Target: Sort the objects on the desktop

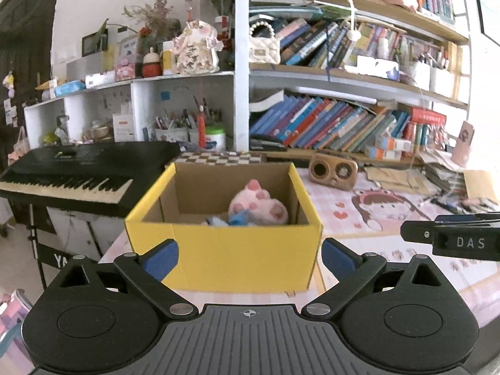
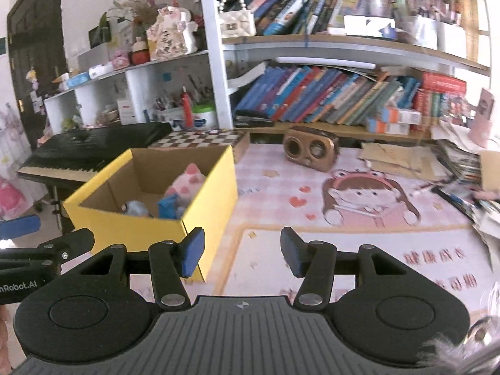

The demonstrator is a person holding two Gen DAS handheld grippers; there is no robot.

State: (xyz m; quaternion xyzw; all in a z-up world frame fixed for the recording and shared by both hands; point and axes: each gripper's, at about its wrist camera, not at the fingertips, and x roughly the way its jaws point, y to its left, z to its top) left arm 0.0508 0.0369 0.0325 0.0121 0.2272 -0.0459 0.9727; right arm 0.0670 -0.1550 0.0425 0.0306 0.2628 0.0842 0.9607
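Note:
A yellow cardboard box [image 1: 225,250] [image 2: 134,228] stands open on the desk, with a pink plush pig [image 1: 257,206] [image 2: 187,184] and small blue things [image 1: 237,218] [image 2: 168,207] inside. My left gripper [image 1: 248,257] faces the box's front wall, its blue pads spread wide on either side, nothing between them. My right gripper [image 2: 242,253] hangs over the pink desk mat [image 2: 343,243] just right of the box, partly open and holding nothing. Each gripper shows at the edge of the other's view.
A brown wooden speaker [image 2: 309,153] sits behind the box near a chessboard box [image 2: 200,139]. Bookshelves [image 2: 343,93] line the back. A black keyboard [image 1: 75,172] stands left of the desk. Papers and books [image 2: 462,162] pile at the right.

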